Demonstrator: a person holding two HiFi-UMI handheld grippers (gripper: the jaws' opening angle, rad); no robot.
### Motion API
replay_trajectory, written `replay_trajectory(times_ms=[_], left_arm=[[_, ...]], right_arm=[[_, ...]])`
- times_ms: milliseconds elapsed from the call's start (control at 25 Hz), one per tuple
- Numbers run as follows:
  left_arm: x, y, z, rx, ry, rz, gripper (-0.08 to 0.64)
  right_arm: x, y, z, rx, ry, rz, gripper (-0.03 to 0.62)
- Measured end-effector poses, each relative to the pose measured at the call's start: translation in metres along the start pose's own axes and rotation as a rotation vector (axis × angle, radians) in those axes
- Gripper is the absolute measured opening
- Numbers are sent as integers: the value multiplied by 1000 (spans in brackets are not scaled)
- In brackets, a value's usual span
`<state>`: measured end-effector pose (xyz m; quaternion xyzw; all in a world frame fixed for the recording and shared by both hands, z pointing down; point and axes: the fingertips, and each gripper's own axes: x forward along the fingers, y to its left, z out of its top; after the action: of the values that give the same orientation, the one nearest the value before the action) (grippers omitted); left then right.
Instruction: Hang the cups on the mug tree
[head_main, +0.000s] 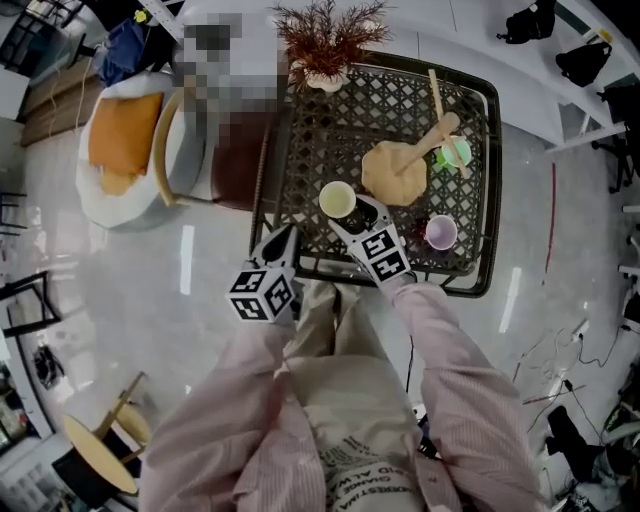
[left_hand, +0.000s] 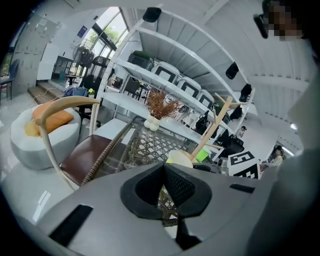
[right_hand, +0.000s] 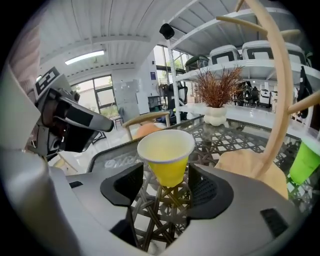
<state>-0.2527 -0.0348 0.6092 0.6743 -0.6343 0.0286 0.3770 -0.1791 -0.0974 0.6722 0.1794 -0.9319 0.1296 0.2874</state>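
Note:
A yellow paper cup (head_main: 337, 198) (right_hand: 166, 156) stands upright on the black lattice table (head_main: 487, 180). My right gripper (head_main: 358, 205) (right_hand: 167, 187) is open, its pads on either side of the cup's lower part, with a gap showing at the left pad. The wooden mug tree (head_main: 395, 172) (right_hand: 278, 95) stands behind it, and a green cup (head_main: 455, 152) (right_hand: 304, 162) hangs on one arm. A purple cup (head_main: 441, 232) sits at the table's near right. My left gripper (head_main: 288, 238) (left_hand: 164, 182) hovers at the table's near-left edge, shut and empty.
A dried plant in a white vase (head_main: 325, 50) stands at the table's far edge. A chair with a brown seat (head_main: 235, 160) and a round seat with an orange cushion (head_main: 120, 140) are left of the table. My legs are against the near edge.

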Motion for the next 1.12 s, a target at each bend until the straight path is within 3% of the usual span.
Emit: replay_trajectory(times_ms=[520, 880, 1120], left_arm=[[4, 5, -18, -34, 26, 1, -2], [1, 6, -18, -28, 24, -8, -2], [-7, 2, -7, -26, 0, -17, -2]], right_arm=[[17, 0, 5, -7, -13, -14, 249], [12, -2, 14, 77, -53, -43, 241], [0, 3, 29, 196, -100, -39, 241]])
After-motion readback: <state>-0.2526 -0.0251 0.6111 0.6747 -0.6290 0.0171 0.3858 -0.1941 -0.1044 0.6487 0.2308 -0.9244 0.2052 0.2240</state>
